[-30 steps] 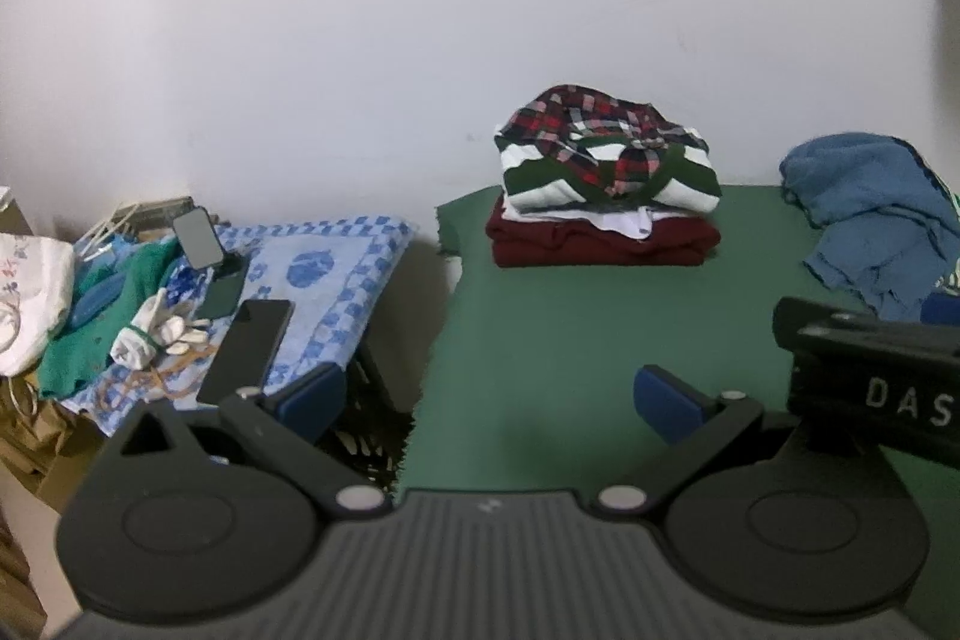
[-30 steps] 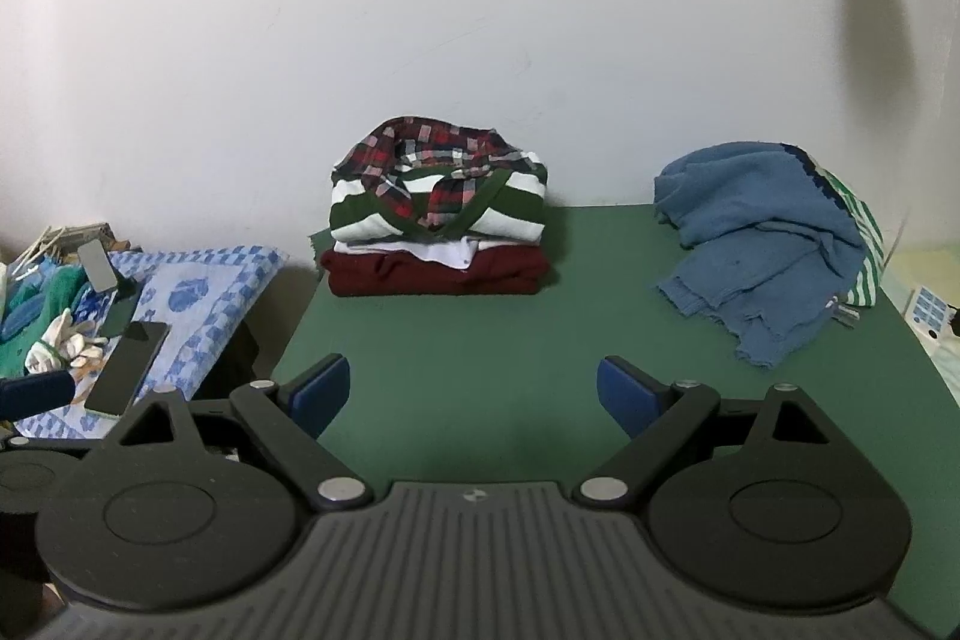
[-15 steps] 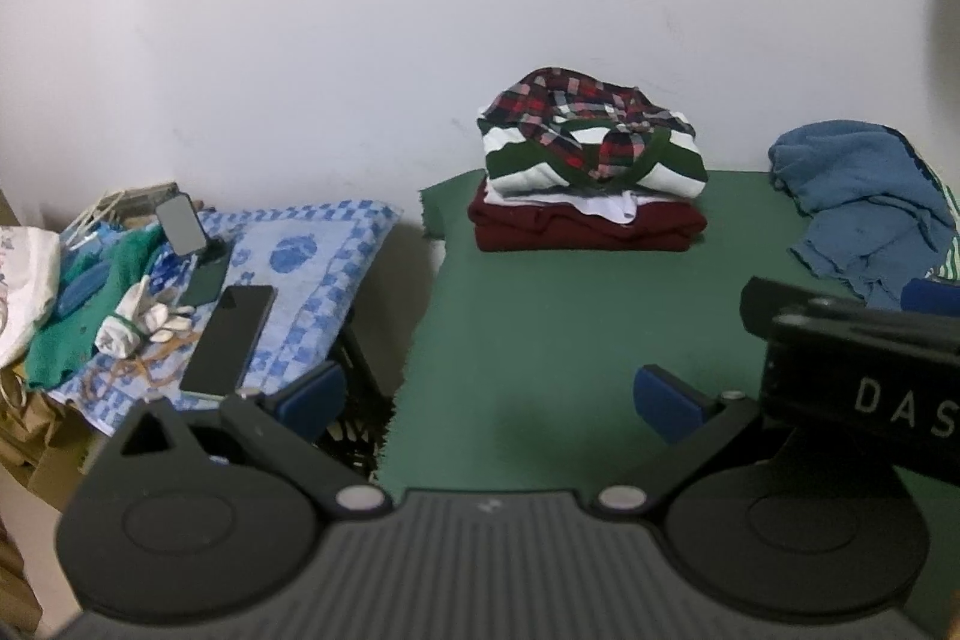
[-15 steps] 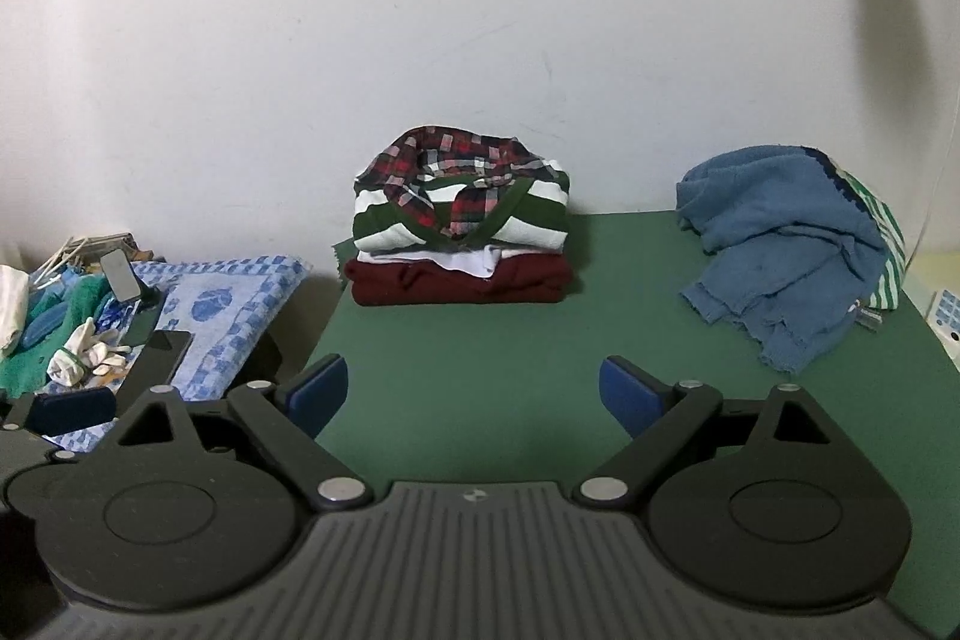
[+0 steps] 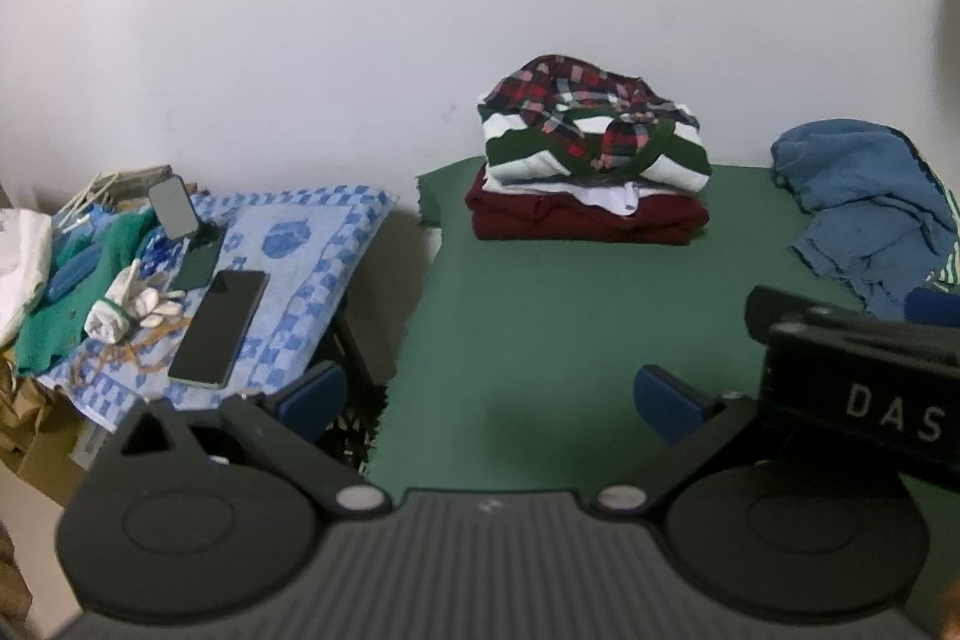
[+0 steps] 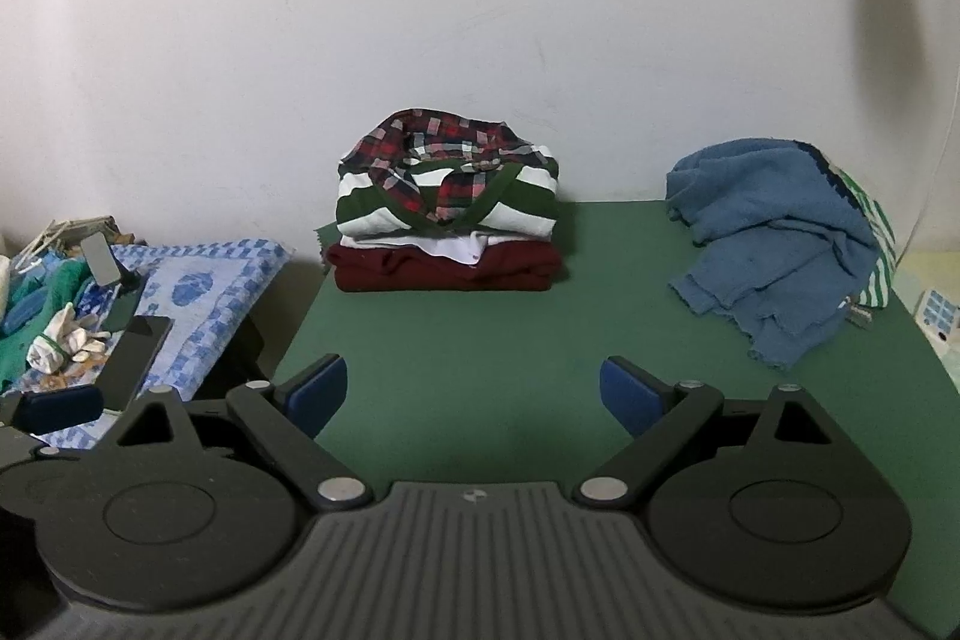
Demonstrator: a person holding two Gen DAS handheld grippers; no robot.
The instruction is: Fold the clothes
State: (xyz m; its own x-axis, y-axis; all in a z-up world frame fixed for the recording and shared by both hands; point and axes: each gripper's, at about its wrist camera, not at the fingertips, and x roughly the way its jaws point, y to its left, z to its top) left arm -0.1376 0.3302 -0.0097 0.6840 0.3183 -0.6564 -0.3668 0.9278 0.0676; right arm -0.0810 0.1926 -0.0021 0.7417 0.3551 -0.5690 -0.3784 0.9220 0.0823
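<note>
Green worktop runs back to a white wall, where a folded stack sits, plaid and striped tops over maroon. To its right lies a crumpled blue garment, unfolded. Both the left gripper and the right gripper hover above the cloth, jaws apart and empty. Phones rest on a blue checked cloth at left.
</note>
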